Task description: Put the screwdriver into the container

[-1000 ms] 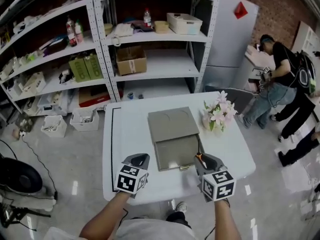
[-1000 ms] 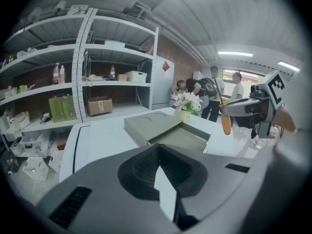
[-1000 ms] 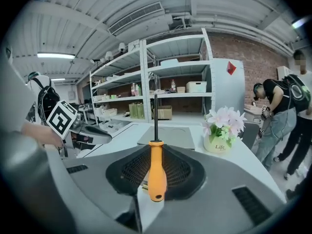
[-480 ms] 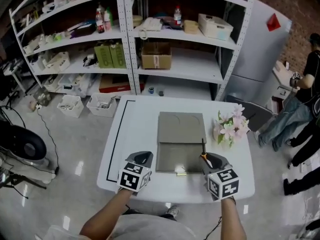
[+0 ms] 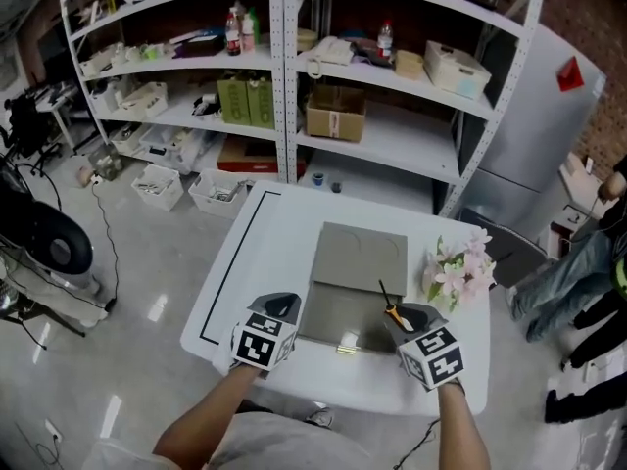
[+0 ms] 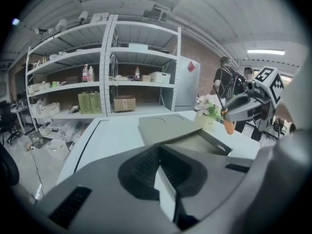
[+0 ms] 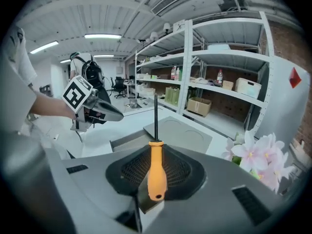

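A grey container point(image 5: 359, 259) lies on the white table point(image 5: 260, 248), its open lower tray point(image 5: 333, 313) towards me. My right gripper point(image 5: 400, 311) is shut on the orange handle of a screwdriver point(image 5: 392, 312), at the tray's right edge, with the black shaft pointing up and away. In the right gripper view the screwdriver point(image 7: 156, 172) stands upright between the jaws, above the container point(image 7: 183, 134). My left gripper point(image 5: 279, 305) is shut with nothing in it, just left of the tray. In the left gripper view, the left gripper point(image 6: 163, 175) faces the container point(image 6: 168, 126) and the screwdriver point(image 6: 228, 126).
A pot of pink flowers point(image 5: 458, 270) stands on the table right of the container. Metal shelves point(image 5: 294, 76) with boxes and bottles line the far side. Bins point(image 5: 157, 186) sit on the floor at left, a fan point(image 5: 44, 248) further left. A person point(image 5: 598, 253) stands at right.
The head view has swung, so the shelves and table sit differently. The right gripper with the screwdriver has edged towards the tray's right edge, and the shaft leans more left. The left gripper stays by the tray.
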